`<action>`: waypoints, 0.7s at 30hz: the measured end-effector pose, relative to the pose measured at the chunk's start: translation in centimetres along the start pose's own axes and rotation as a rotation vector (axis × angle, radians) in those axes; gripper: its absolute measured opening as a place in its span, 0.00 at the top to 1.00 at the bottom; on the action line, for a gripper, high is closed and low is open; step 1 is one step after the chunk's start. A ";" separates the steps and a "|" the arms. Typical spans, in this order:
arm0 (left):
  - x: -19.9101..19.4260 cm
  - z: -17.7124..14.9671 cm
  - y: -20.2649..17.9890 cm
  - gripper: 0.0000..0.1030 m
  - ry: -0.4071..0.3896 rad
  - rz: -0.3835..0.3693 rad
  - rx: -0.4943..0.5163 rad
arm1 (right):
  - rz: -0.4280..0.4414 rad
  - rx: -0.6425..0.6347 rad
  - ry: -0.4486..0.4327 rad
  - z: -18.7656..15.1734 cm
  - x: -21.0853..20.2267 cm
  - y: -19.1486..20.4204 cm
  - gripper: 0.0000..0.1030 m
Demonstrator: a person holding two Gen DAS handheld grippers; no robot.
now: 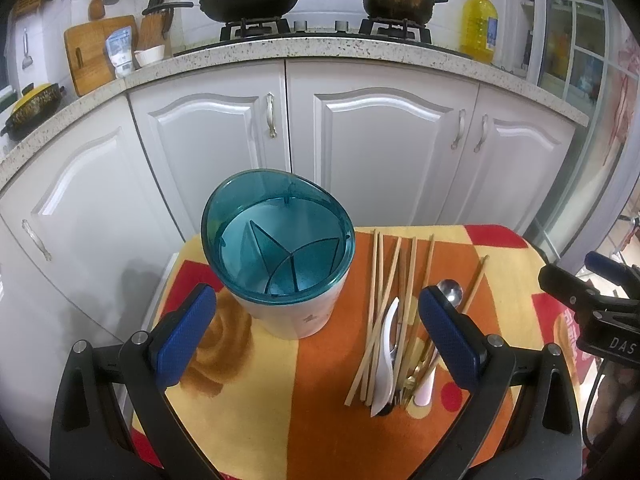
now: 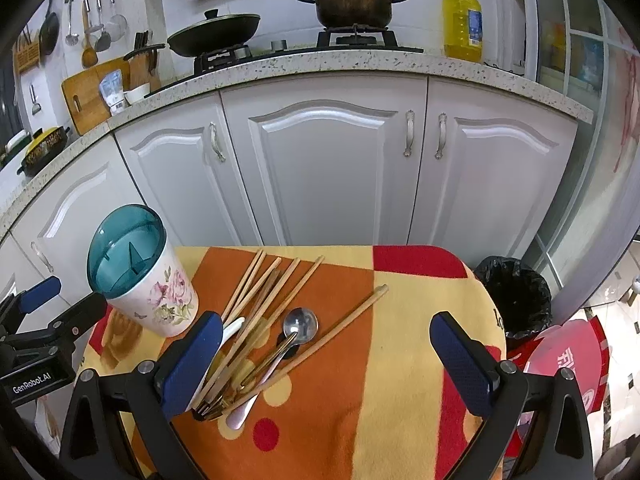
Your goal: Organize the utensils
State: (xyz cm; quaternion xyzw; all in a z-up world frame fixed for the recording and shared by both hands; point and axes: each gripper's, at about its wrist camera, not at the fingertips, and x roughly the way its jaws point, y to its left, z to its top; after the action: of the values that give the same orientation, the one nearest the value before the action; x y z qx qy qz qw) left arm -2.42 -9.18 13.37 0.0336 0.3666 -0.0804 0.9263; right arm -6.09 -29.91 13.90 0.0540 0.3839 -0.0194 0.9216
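Standing on the small table's bright orange, yellow and red cloth is a white holder printed with pink flowers, its teal see-through rim open at the top and the inside split by dividers into compartments, all of them bare. Just to its right the utensils lie in a loose heap: a fan of pale wooden chopsticks, one more chopstick angled off to the right, a metal spoon with its bowl up, a white plastic spoon, and some darker handles at the near end that are too tangled to tell apart.

Both tools hover above the table. The left gripper has its blue pads spread wide, holder ahead between them, nothing grasped; its right pad hangs over the heap. The right gripper is spread just as wide and empty, its left pad over the near end of the heap.
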 end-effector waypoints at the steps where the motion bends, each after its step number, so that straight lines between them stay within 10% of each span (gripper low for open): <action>1: 0.0 0.0 0.0 0.01 0.000 0.000 0.000 | 0.001 -0.001 0.001 0.0 0.0 0.0 0.00; 21: 0.1 -0.3 -0.1 0.01 0.006 -0.003 0.001 | -0.021 -0.014 0.011 -0.3 0.3 0.2 0.00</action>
State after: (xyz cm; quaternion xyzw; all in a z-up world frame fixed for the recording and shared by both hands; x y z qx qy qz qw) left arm -2.54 -9.29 13.08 0.0338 0.3693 -0.0818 0.9251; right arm -6.09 -29.63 13.46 0.0438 0.3895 -0.0260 0.9196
